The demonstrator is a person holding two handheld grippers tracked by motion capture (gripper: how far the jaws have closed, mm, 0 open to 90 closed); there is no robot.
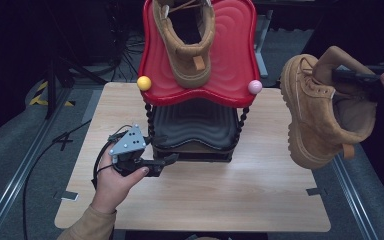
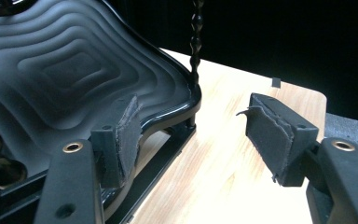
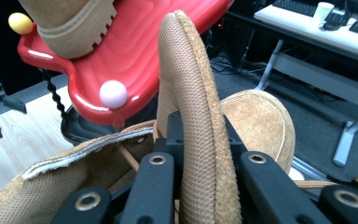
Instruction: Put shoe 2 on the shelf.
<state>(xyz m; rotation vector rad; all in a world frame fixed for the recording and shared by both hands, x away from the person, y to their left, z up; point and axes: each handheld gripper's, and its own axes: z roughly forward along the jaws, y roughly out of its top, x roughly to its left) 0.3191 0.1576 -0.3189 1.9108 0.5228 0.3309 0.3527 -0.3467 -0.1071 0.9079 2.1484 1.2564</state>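
Plainly held aloft: tan boot (image 1: 320,115), hanging off the table's right edge, toe down and heel toward the person, caught by its tongue (image 3: 191,116) alone. Clamped there by the right gripper (image 1: 357,76), jaws closed on either side of the padded tongue, as seen in the right gripper view; probably gripped at that spot because the tongue offers a thin, firm flap that fits between the pads, leaving the sole free to be set down flat. Matched by a second boot (image 1: 185,40), already resting on the red upper tray (image 1: 230,60) of the two-tier rack, heel toward the person, sole down. Left vacant beneath it: the black lower tray (image 1: 195,125), likely the spot meant for the hanging boot, though only a guess. Parked near the black tray's front corner: left gripper (image 1: 167,161), jaws spread apart with nothing between them, perhaps ready to steady the rack. All set on a pale wooden table (image 1: 205,200), with the yellow ball (image 1: 144,83) and pink ball (image 1: 254,86) capping the rack's twisted posts.
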